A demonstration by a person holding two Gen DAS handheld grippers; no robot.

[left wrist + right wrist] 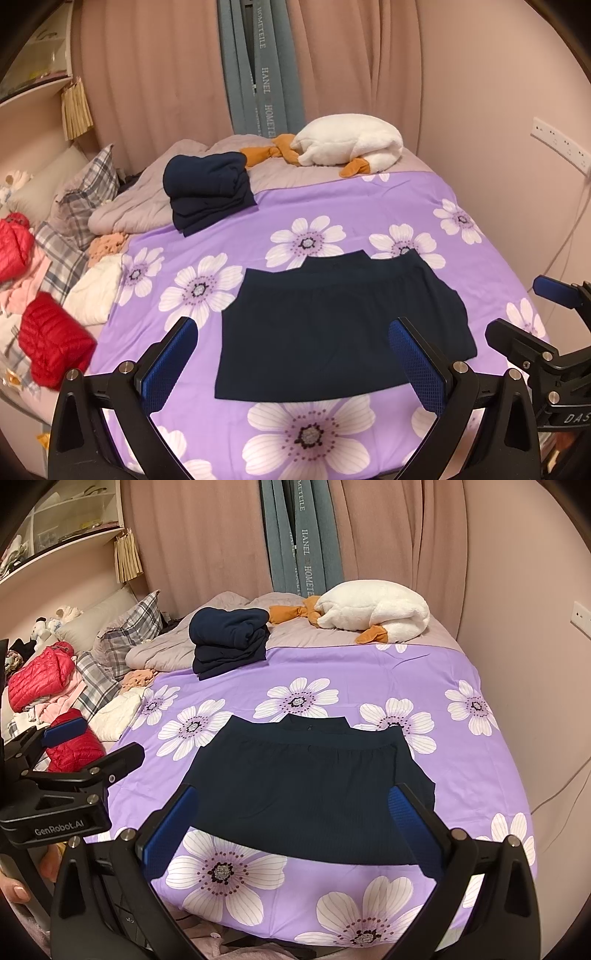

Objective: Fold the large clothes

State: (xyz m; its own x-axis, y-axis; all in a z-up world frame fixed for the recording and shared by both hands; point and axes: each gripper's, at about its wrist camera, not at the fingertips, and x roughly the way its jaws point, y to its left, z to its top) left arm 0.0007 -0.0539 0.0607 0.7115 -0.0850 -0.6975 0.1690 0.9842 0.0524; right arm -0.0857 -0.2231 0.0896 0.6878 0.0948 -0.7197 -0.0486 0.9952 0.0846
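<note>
Overhead, both wide-open grippers, left gripper (295,358) and right gripper (295,830), face the floral purple bedspread (221,229).

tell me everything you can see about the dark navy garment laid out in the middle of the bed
The navy garment lies flat on the purple flowered bedspread, partly folded: an upper layer with a gathered band across its top lies over a lower layer whose collar-like edge pokes out on the far side. The fabric looks soft, matte and knitted, with few wrinkles. Its near hem runs roughly straight, and a small flap sticks out at its right edge. Only the bedspread touches it; both open grippers, left and right, hang above it without gripping.
</note>
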